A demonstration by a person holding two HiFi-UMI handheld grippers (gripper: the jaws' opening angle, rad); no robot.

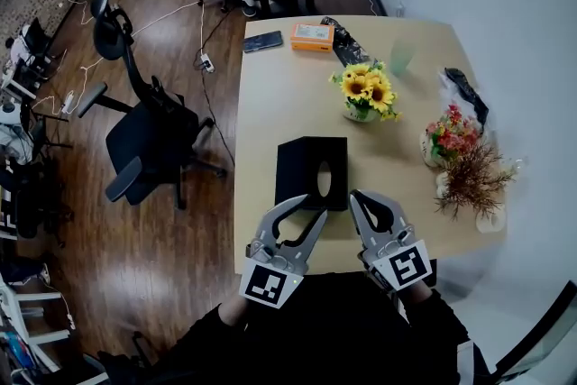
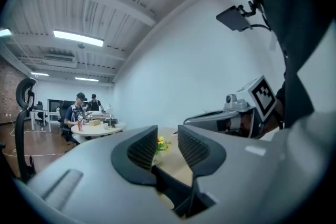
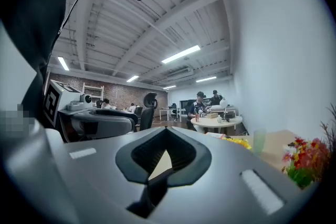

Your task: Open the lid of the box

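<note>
Box point(image 1: 311, 167) looks closed on the worktop point(image 1: 270, 104), just beyond our claws. We hold the left claw point(image 1: 311, 207) slightly apart and empty, the right claw point(image 1: 358, 198) pinched together on nothing. Lifting the lid is all left.

R gripper point(image 3: 165, 129): tips together, empty | L gripper point(image 3: 100, 122) at left | red flowers point(image 3: 307, 162) right
</note>
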